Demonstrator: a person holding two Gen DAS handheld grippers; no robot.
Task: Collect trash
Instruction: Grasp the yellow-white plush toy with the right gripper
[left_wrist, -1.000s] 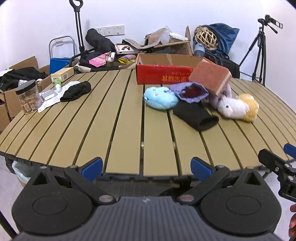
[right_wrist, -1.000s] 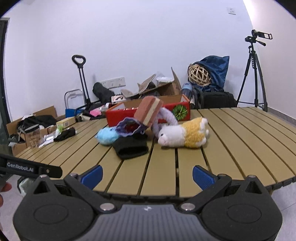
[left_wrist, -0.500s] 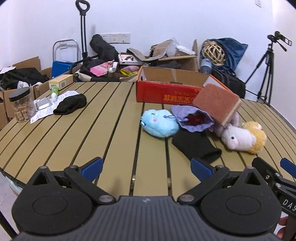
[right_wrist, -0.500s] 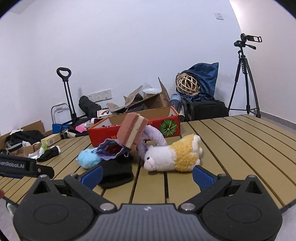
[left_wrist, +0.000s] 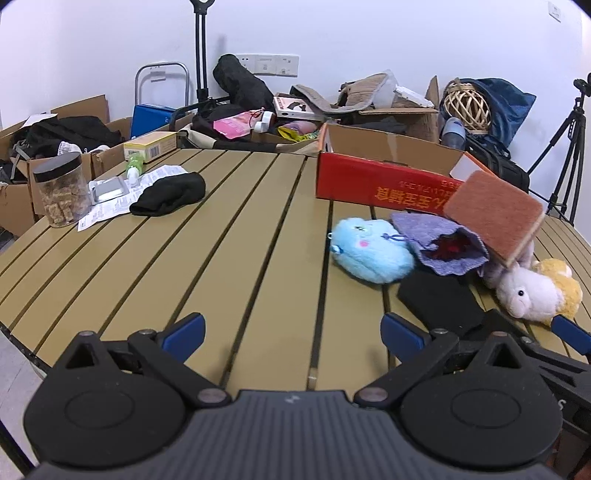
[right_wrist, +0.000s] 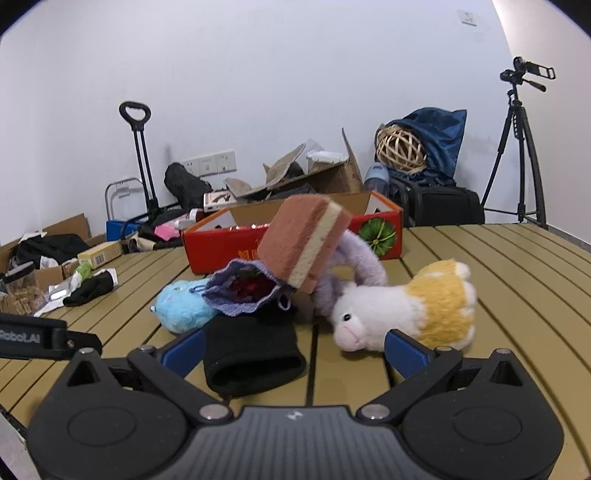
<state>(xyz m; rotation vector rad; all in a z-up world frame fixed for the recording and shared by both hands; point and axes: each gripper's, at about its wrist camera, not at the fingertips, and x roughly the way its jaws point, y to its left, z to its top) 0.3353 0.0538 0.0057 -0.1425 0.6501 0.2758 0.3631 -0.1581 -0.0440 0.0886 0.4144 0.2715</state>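
Observation:
On the slatted table (left_wrist: 229, 236) lies a pile: a blue plush (left_wrist: 369, 249), a purple knit pouch (left_wrist: 443, 247), a brown sponge block (left_wrist: 495, 214) leaning on it, a black sock (left_wrist: 439, 302) and a white-and-yellow plush (left_wrist: 532, 288). An open red cardboard box (left_wrist: 384, 181) stands behind them. My left gripper (left_wrist: 291, 334) is open and empty over the table's near edge, left of the pile. My right gripper (right_wrist: 293, 349) is open and empty, with the black sock (right_wrist: 251, 354) between its fingers and the plush (right_wrist: 406, 306) just ahead on the right.
At the left of the table lie another black sock (left_wrist: 170, 194), a paper sheet (left_wrist: 114, 206), a foil blister pack (left_wrist: 109, 188), a green bottle (left_wrist: 133, 166) and a jar of snacks (left_wrist: 61, 188). Boxes, bags, a trolley and a tripod (right_wrist: 517, 147) crowd the floor behind.
Both grippers have moved forward over the table toward the pile. The right gripper now straddles the black sock. Nothing on the table has moved.

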